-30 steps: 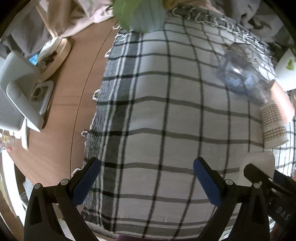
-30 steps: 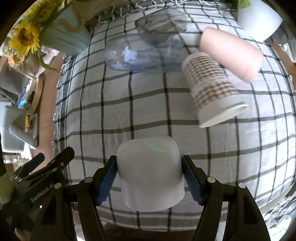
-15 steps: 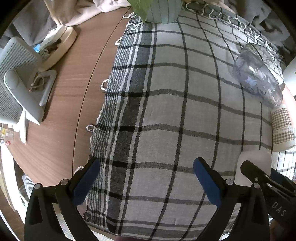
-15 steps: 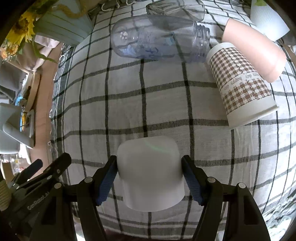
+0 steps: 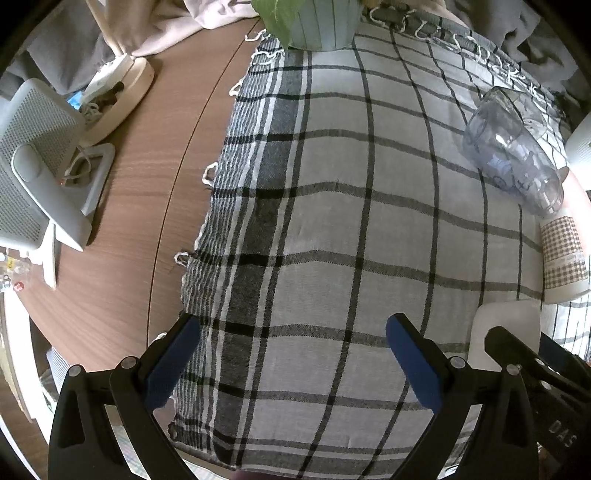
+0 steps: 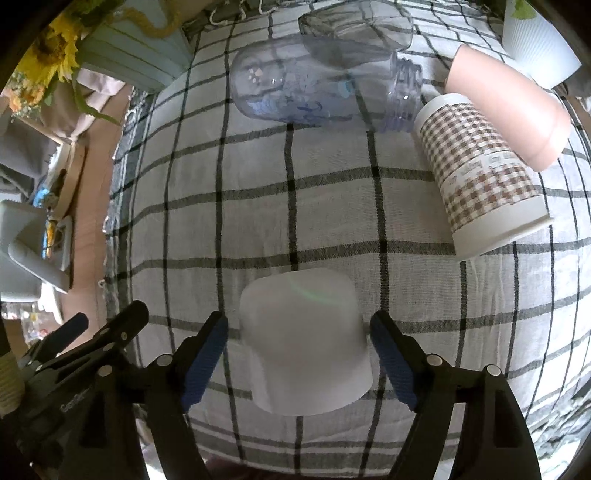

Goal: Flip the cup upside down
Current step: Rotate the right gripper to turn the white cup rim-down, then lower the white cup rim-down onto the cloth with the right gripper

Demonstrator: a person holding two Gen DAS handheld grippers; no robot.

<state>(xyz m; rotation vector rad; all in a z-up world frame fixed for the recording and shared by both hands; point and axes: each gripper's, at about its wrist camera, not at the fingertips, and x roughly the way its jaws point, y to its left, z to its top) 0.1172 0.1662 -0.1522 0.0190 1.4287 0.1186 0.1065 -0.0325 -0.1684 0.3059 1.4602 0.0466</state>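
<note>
A white cup (image 6: 304, 341) stands upside down on the checked cloth (image 6: 332, 206), rim down, closed bottom up. My right gripper (image 6: 297, 341) is open around it, with a small gap between each blue pad and the cup wall. The same cup shows at the right edge of the left wrist view (image 5: 504, 326), partly behind the right gripper's black frame. My left gripper (image 5: 291, 350) is open and empty above the cloth, to the left of the cup.
Beyond the cup lie a clear bottle (image 6: 314, 90), a brown-checked paper cup (image 6: 480, 170) and a pink cup (image 6: 509, 118), all on their sides. A pale blue flower pot (image 5: 321, 22) stands at the cloth's far edge. A grey fan (image 5: 40, 170) sits on the wooden table (image 5: 140, 206) left.
The right gripper's pads have opened slightly off the white cup, which now stands free on the cloth. Both views have shifted a little over the table.
</note>
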